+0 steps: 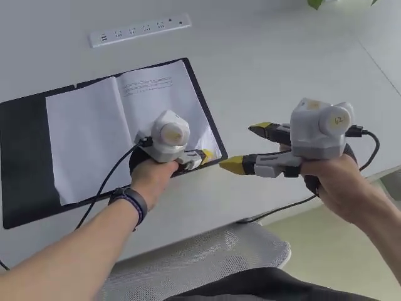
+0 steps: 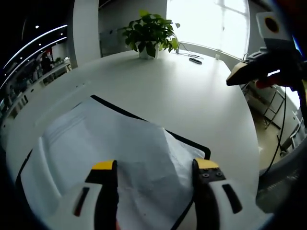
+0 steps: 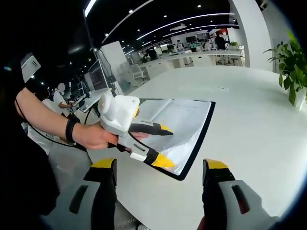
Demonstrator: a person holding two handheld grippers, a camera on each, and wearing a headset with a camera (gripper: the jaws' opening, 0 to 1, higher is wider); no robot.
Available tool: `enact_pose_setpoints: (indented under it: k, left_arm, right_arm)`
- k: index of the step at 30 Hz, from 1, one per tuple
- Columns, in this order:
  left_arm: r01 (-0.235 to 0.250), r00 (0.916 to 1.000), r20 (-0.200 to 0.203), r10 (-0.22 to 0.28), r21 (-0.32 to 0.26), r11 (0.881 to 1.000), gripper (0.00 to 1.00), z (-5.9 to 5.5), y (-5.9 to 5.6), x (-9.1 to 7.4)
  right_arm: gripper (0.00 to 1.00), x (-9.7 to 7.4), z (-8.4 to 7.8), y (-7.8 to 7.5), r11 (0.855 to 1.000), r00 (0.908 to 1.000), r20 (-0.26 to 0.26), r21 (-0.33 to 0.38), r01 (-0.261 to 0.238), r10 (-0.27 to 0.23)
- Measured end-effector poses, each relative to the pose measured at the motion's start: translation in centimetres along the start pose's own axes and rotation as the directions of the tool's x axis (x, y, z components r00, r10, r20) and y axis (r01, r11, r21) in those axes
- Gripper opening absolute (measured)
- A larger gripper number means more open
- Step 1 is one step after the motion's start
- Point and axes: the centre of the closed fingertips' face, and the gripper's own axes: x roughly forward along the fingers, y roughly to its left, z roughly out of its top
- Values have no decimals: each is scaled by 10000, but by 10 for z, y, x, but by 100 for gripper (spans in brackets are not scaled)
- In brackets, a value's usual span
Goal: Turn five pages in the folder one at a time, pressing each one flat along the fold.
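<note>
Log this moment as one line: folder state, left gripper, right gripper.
black folder: open on white table | left gripper: open, at lower corner of white right-hand page | right gripper: open, in air beside folder

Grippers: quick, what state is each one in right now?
Left gripper: open, holding nothing, jaws over the folder page.
Right gripper: open, holding nothing.

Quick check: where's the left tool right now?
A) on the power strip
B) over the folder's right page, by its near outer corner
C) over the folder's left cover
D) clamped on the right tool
B: the left tool hangs with its jaws spread over the right page of the open folder, by that page's near outer corner, well away from the power strip.
</note>
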Motion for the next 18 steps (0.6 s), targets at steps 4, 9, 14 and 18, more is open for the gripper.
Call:
enact_pose_setpoints:
  k: [4,9,14,18]
  left_arm:
    - [9,10000,12,-9,34,10000,61,0,0,0]
    - [-9,10000,28,9,34,10000,61,-1,0,0]
    - [-6,10000,17,6,27,10000,61,-1,0,0]
    - [-1,10000,17,0,53,10000,62,-1,0,0]
  right_arm:
    - [72,7,3,0,9999,9999,30,51,-124,124]
    - [70,18,7,-3,9995,9995,53,100,-300,299]
    - [68,29,12,-7,9982,9986,183,329,-507,501]
    - [66,38,12,-11,9957,9978,227,677,-634,620]
